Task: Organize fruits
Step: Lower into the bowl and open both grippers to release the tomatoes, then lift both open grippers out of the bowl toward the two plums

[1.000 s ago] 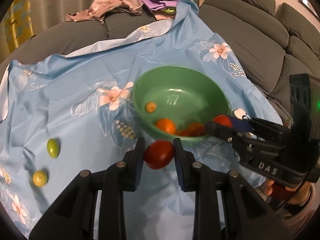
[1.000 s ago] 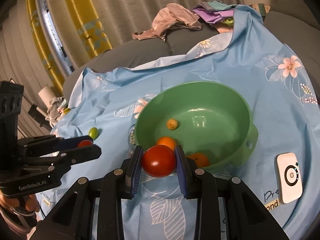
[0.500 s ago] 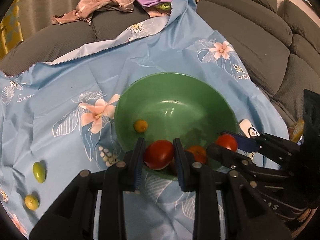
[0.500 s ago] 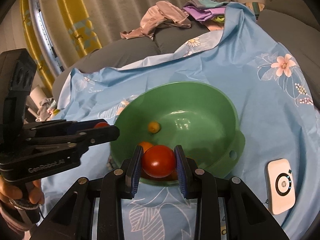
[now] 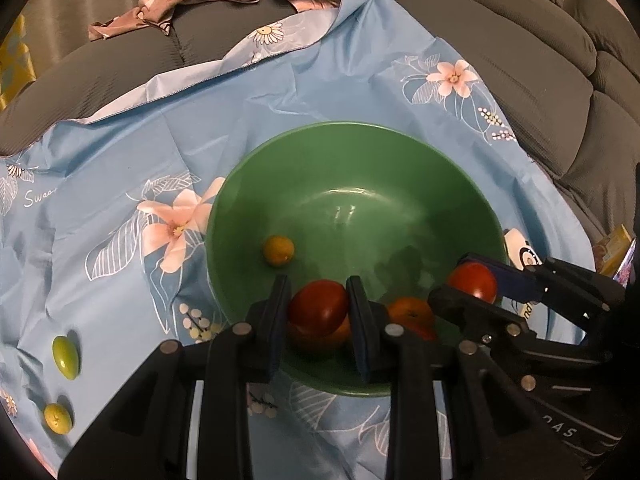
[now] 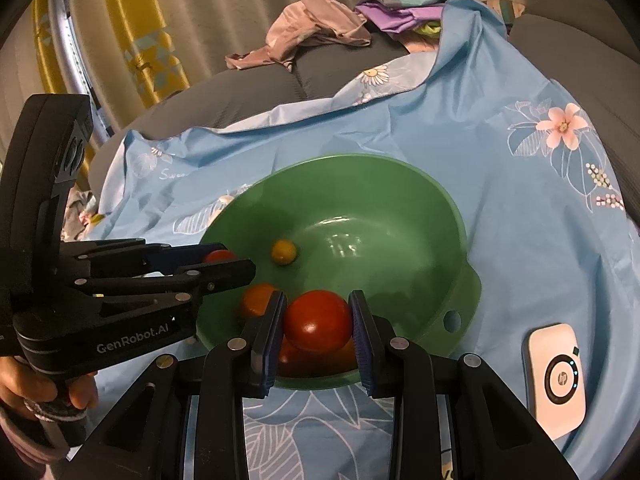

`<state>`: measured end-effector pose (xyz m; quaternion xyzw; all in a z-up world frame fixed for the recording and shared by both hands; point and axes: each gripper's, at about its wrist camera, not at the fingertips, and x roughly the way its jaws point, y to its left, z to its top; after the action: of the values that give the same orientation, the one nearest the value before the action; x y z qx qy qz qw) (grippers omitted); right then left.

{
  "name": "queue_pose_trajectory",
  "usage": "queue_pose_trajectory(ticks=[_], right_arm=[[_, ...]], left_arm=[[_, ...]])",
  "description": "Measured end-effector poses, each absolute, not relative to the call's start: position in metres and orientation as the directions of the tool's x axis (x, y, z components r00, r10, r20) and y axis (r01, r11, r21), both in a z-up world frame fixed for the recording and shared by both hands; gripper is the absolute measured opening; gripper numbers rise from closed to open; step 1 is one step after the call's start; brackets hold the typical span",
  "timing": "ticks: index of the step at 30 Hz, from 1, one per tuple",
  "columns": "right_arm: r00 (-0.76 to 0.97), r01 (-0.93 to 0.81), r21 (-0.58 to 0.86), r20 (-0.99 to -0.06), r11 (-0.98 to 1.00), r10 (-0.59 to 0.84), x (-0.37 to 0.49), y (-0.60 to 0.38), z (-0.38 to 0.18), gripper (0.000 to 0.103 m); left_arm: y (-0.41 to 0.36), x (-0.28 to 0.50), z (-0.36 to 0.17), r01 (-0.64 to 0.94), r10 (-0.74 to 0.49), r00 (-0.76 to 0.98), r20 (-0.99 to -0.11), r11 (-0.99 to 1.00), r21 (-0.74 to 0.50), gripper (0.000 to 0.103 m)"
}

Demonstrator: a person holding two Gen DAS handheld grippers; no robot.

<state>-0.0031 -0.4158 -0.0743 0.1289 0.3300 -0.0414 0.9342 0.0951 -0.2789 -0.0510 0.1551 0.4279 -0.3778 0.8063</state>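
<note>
Because the fruits are being gathered in one place, the green bowl (image 5: 400, 152) is being kept on the blue cloth (image 5: 120, 160), and a red tomato (image 5: 318, 306) is being held over it by the left claw (image 5: 318, 312), while another tomato (image 6: 318, 320) is being squeezed by the right claw (image 6: 318, 324); two little green fruits (image 5: 65, 357) are being left outside.
</note>
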Motion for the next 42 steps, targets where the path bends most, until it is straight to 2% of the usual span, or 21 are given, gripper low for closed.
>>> queue_pose_trajectory(ticks=[26,28,31,37,39,42], right_arm=[[0.759,0.185,0.186,-0.65,0.965,-0.02,0.002,-0.416,-0.079,0.033],[0.759,0.185,0.185,-0.651,0.965,-0.021,0.001,-0.415,-0.079,0.033],[0.754,0.191,0.172,-0.656,0.966,-0.032,0.0,-0.414,-0.079,0.033],[0.751,0.21,0.152,-0.658,0.966,-0.06,-0.008,-0.412,-0.074,0.033],[0.752,0.213,0.15,-0.656,0.966,-0.064,-0.013,-0.41,-0.071,0.033],[0.753,0.209,0.141,-0.655,0.968,-0.067,-0.019,-0.403,-0.068,0.033]], left_arm=[[-0.289,0.101,-0.067,0.725,-0.409,0.35,-0.843,0.688,-0.032,0.029],[-0.288,0.1,-0.066,0.724,-0.413,0.353,-0.84,0.689,-0.035,0.033],[-0.288,0.096,-0.062,0.728,-0.419,0.364,-0.832,0.685,-0.027,0.053],[-0.276,0.087,-0.048,0.718,-0.441,0.4,-0.803,0.695,-0.024,0.065],[-0.267,0.082,-0.043,0.703,-0.431,0.431,-0.793,0.711,-0.004,0.076],[-0.248,0.076,-0.038,0.681,-0.439,0.444,-0.781,0.732,-0.024,0.079]])
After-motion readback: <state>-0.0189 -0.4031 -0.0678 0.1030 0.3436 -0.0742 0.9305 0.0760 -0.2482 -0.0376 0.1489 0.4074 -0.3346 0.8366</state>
